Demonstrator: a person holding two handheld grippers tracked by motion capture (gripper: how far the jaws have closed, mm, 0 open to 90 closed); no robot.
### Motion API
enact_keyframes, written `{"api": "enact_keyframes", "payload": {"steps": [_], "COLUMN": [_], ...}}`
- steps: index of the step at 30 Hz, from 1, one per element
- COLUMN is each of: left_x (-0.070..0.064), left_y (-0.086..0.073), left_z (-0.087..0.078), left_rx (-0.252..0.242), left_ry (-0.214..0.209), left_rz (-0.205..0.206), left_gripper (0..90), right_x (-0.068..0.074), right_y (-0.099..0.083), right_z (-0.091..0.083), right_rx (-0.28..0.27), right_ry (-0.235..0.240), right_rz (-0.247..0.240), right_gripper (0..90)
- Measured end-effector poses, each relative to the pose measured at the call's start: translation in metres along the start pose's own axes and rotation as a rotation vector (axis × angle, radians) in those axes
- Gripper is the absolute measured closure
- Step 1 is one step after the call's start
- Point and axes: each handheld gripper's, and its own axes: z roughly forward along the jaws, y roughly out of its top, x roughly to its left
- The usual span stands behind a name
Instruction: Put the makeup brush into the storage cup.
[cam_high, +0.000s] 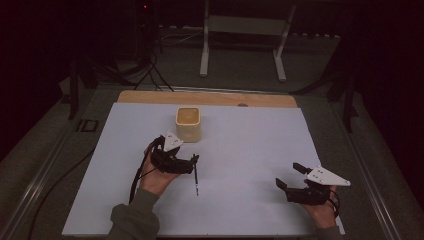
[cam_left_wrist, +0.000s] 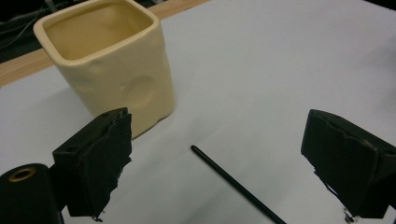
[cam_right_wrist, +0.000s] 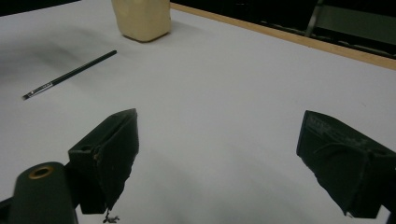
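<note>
A thin black pen (cam_high: 196, 178) lies on the white sheet (cam_high: 250, 145), just in front of a cream square cup (cam_high: 188, 123) that stands upright and looks empty. My left gripper (cam_high: 178, 150) hovers over the pen's far end, open, with the cup close beside one jaw. The left gripper view has the pen (cam_left_wrist: 233, 184) running between the spread jaws of the left gripper (cam_left_wrist: 219, 126), and the cup (cam_left_wrist: 112, 60) behind the left jaw. Off at the right front, my right gripper (cam_high: 291, 175) is open and holds nothing. From the right gripper (cam_right_wrist: 219, 121), pen (cam_right_wrist: 70, 74) and cup (cam_right_wrist: 141, 16) lie far off.
The sheet covers a wooden board whose far edge (cam_high: 207, 97) shows behind the cup. A white metal stand (cam_high: 242, 40) is on the floor beyond the table. Cables (cam_high: 150, 70) trail at the back left. Dark surroundings frame the table.
</note>
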Motion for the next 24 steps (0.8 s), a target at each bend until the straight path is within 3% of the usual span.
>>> {"api": "enact_keyframes", "payload": {"steps": [18,24], "left_x": [0.001,-0.001], "left_y": [0.007,0.010], "left_z": [0.011,0.018], "left_rx": [0.143,0.220], "left_ry": [-0.001,0.005], "left_rz": [0.013,0.020], "left_gripper": [8.8,8.7], "right_x": [0.000,0.000], "right_y": [0.000,0.000], "right_z": [0.000,0.000], "right_rx": [0.002,0.003], "right_ry": [0.002,0.002], "right_rz": [0.000,-0.001], "right_gripper": [13.0,13.0]}}
